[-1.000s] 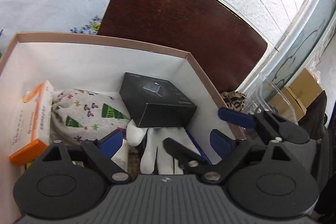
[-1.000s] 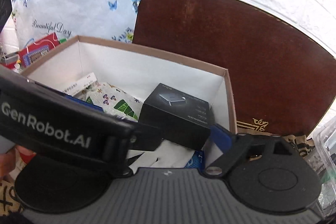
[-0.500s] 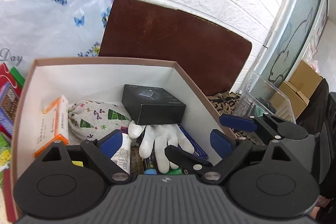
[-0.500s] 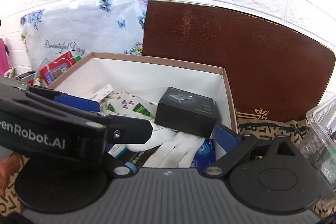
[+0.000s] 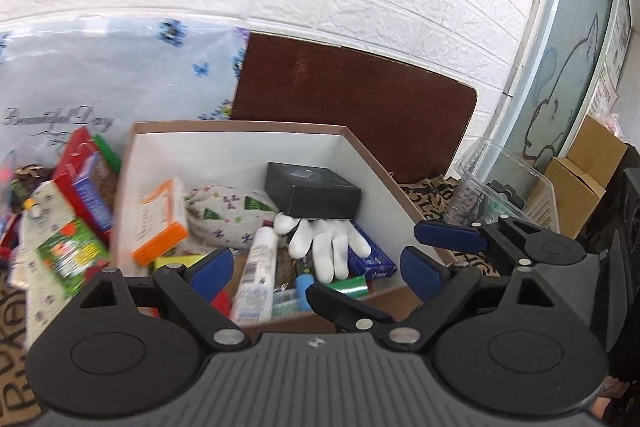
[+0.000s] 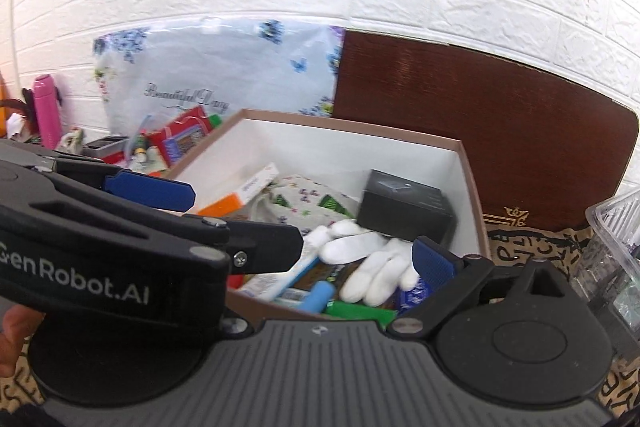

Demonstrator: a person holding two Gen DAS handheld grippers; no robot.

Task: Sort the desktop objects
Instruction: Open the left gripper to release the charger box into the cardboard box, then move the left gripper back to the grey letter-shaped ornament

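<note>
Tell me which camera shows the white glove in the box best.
The left wrist view: the white fabric glove lies unobstructed, fingers spread, under the black rectangular box. In the right wrist view, the right tool's blue pad covers part of the glove.

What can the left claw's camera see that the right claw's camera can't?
Only the left wrist view shows the brown cardboard cartons by the wall at far right, and the green packet outside the box.

Only the right wrist view shows the pink bottle at far left and a bit of the person's hand.

Both show the white box with the white glove, the black carton, the orange-and-white carton, and the flowered pouch. Both claws are open and empty.
</note>
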